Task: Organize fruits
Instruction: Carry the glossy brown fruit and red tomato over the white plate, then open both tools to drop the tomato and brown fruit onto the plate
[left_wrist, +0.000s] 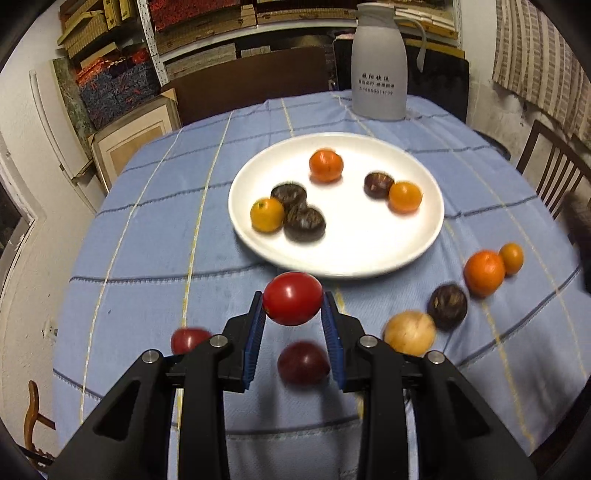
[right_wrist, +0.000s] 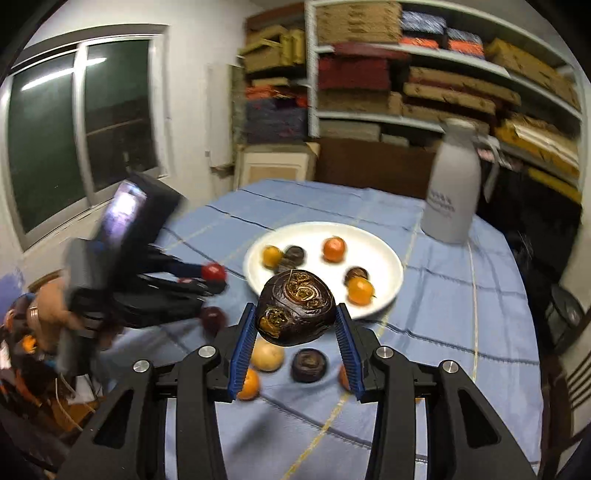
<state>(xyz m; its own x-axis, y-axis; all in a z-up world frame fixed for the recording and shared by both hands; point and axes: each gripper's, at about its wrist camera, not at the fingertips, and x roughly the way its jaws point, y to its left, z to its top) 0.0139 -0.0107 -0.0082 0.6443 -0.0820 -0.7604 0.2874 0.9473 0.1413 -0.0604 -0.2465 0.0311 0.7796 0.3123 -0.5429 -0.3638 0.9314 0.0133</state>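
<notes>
With six fruits already on plate (left_wrist: 417, 236), roughly half done; several loose on surface (left_wrist: 147, 229). Left tool (left_wrist: 293, 306) clamped on tomato (left_wrist: 292, 297), glossy, smooth, held above cloth near plate rim. Right tool (right_wrist: 295, 328) clamped on dark fruit (right_wrist: 295, 312), wrinkled, scarred, lifted short of plate.

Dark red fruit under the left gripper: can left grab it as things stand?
Probably not yet. The left gripper is shut on a red tomato, so its jaws are occupied. The dark red fruit lies uncovered on the tablecloth directly below, so access looks free after unloading.
</notes>
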